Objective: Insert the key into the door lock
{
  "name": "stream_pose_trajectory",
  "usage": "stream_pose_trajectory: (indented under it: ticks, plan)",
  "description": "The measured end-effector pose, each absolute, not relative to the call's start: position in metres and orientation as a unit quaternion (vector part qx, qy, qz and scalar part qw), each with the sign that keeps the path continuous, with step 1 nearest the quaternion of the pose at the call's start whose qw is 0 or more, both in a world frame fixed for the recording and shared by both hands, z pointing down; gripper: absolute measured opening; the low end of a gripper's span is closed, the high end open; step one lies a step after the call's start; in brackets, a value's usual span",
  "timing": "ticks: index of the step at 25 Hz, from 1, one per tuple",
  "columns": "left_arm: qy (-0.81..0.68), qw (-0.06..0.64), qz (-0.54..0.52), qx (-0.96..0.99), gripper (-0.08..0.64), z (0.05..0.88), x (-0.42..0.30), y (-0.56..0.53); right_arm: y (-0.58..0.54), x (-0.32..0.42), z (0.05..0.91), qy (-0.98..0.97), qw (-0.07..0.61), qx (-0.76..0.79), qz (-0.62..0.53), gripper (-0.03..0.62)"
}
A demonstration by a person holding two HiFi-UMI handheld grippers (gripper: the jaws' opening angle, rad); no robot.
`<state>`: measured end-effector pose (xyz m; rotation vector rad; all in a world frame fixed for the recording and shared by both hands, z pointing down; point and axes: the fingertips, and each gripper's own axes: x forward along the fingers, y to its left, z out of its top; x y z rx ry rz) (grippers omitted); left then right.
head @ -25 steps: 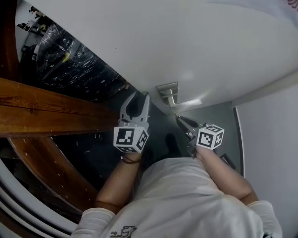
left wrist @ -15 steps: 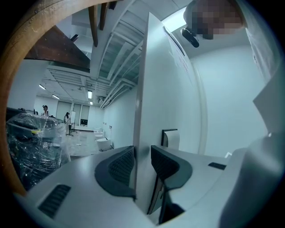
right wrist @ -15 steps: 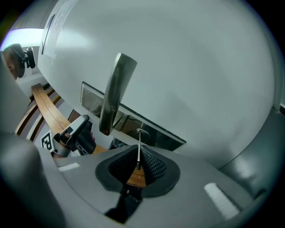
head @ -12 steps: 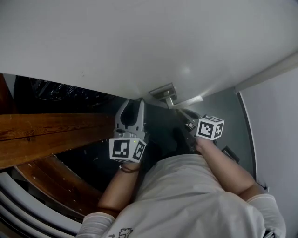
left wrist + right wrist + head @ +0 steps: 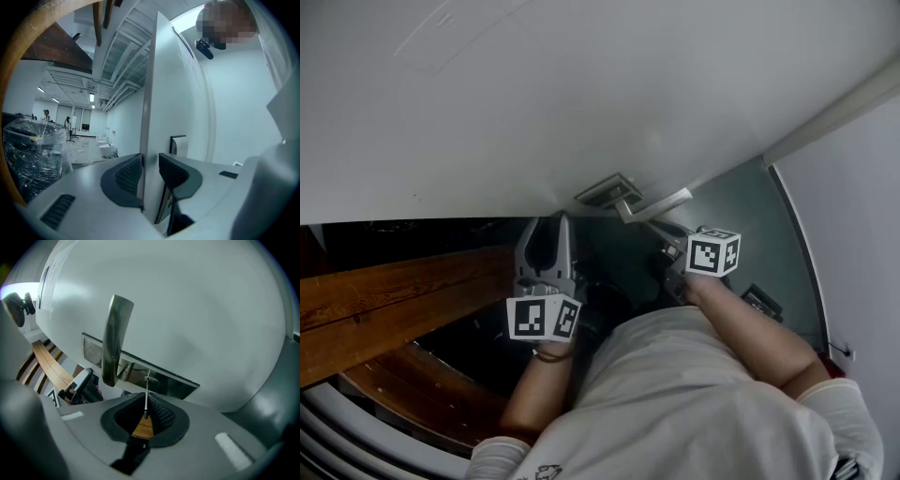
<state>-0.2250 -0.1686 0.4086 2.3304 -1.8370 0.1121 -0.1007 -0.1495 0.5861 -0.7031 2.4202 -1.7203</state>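
Key (image 5: 146, 398) stands edge-on in your right gripper (image 5: 146, 405). The two dark pads are closed on its lower part, so only a thin metal blade sticks out ahead of them. The blade points at the lock plate (image 5: 171, 382), just right of the handle (image 5: 114, 336). Its tip meets a small crosswise mark on the plate. You cannot tell whether the tip has gone in or only touches. The handle is a flat metal lever, seen almost end-on, standing out from the white door (image 5: 581, 103).

Your left gripper (image 5: 149, 164) is left of the handle, at the door's free edge. Its jaws straddle that edge with one pad on each face. Both pads lie against it, so this gripper is clamped on the door.

In the head view both grippers sit below the handle. The left marker cube (image 5: 542, 317) is down and to the left of it, and the right marker cube (image 5: 713, 253) is just to the lower right. Each cube face carries a black-and-white square pattern. Faint print on the door, well above the handle, is too small to read.

Far left of the handle, past the door's edge, a wooden beam (image 5: 394, 300) runs across. A plastic-wrapped bundle (image 5: 28, 145) shows in the left gripper view on that same side.
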Motion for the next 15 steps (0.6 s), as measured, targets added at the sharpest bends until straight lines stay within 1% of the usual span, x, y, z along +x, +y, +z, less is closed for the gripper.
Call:
stream_pose_trajectory:
  ticks: [4,9,11,15]
  plan:
    - [-0.614,0.089,0.035,0.784,0.114,0.4083,-0.2245,-0.1676,-0.1494,-0.1035,0.5877,0.762,0.085,-0.222,-0.603,0.025]
    - [-0.612,0.093,0.029,0.785,0.114,0.4074,-0.2238,-0.1669,-0.1511,-0.1056,0.5837,0.705,0.177,-0.203,-0.656,0.025]
    - [-0.612,0.093,0.027,0.785,0.114,0.4075,-0.2237,-0.1666,-0.1507,-0.1066,0.5841,0.696,0.192,-0.203,-0.661,0.025]
    - [-0.614,0.093,0.026,0.784,0.112,0.4076,-0.2246,-0.1667,-0.1561,-0.1085,0.5926,0.675,0.197,-0.222,-0.676,0.025]
